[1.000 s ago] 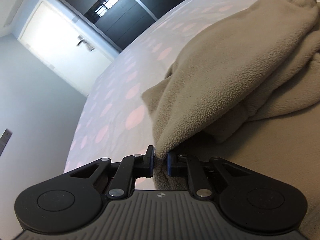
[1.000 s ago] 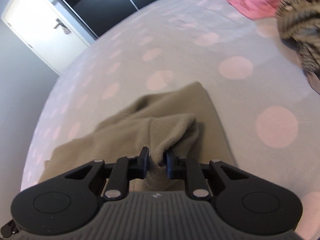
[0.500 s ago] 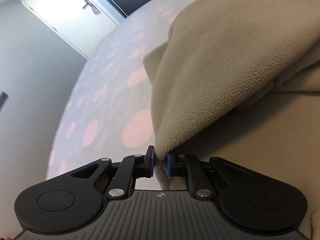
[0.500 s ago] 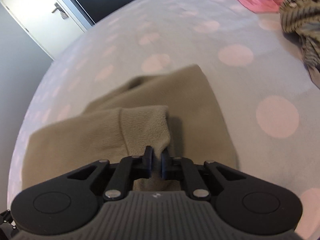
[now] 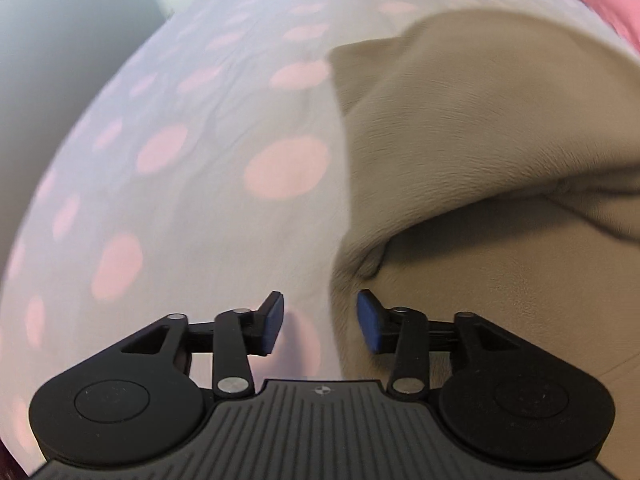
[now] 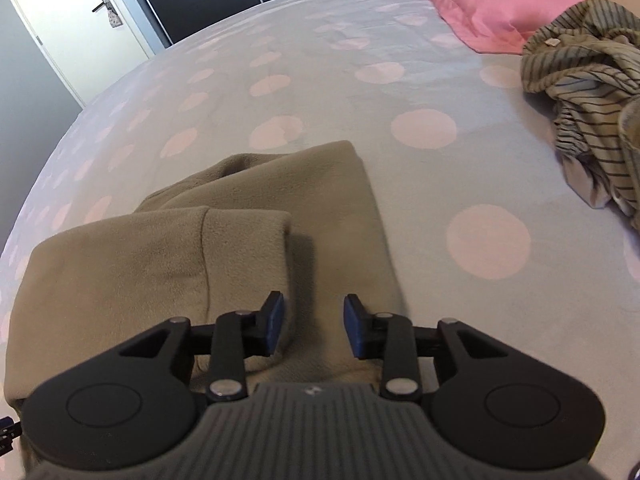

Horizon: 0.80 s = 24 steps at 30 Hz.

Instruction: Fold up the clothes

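Left view: left gripper (image 5: 319,322) opening, fleece (image 5: 480,128) edge loose between the jaws, on the bed (image 5: 180,200).
Right view: right gripper (image 6: 314,326) opening over the folded sleeve (image 6: 240,240). Lift both straight off; don't drag the fold.

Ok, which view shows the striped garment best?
The right wrist view: the striped garment lies crumpled on the bed at the right edge, beside the pink pillow, apart from the beige fleece. The left wrist view does not show it, only fleece and bedspread.
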{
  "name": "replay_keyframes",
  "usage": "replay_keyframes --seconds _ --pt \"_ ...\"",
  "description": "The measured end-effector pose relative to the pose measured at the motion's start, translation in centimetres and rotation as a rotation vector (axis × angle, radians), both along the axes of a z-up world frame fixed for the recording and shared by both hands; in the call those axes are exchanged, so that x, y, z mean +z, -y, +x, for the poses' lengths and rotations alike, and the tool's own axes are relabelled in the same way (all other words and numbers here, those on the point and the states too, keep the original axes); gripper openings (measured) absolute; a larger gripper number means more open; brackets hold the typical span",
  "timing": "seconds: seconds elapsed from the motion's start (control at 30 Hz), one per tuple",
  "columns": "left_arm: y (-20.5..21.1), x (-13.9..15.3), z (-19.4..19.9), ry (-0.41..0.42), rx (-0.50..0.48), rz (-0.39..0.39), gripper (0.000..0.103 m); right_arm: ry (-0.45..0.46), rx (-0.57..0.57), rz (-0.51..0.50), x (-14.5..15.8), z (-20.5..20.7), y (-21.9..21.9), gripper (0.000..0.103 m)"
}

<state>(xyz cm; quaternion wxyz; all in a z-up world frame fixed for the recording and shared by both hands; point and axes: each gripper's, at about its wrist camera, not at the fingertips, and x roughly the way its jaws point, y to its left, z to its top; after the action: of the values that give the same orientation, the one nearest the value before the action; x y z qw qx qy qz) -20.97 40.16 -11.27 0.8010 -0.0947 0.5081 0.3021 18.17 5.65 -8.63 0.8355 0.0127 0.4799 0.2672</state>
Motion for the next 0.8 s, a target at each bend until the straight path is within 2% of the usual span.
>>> replay_keyframes --seconds 0.13,0.17,0.27,0.37,0.5,0.6,0.7,0.8 --pt "-0.7 0.3 -1.9 0.032 0.063 -0.108 0.041 0.004 0.036 -0.028 0.8 -1.3 1.8 0.042" --pt "-0.8 0.4 -2.2 0.032 0.067 -0.128 0.041 0.002 0.053 -0.046 0.8 -1.9 2.2 0.046" --pt "-0.9 -0.1 -2.5 0.008 0.061 -0.204 0.044 -0.016 0.103 -0.091 0.7 -3.6 3.5 0.048" --pt "0.5 -0.4 -4.1 -0.018 0.028 -0.267 0.048 -0.042 0.139 -0.134 -0.1 -5.1 5.1 0.055" --pt "1.3 -0.7 -5.3 -0.048 0.023 -0.308 0.050 -0.069 0.171 -0.216 -1.4 -6.8 7.3 0.056" --pt "2.0 -0.9 -6.1 -0.082 0.034 -0.356 0.050 -0.132 0.167 -0.242 -2.8 -7.5 9.2 0.056" --pt "3.0 -0.9 -6.6 -0.119 0.018 -0.355 0.050 -0.208 0.162 -0.238 -4.2 -8.5 10.9 0.056" --pt "4.4 -1.0 -6.7 -0.167 -0.033 -0.337 0.050 -0.213 0.193 -0.240 -4.1 -9.9 11.9 0.056"
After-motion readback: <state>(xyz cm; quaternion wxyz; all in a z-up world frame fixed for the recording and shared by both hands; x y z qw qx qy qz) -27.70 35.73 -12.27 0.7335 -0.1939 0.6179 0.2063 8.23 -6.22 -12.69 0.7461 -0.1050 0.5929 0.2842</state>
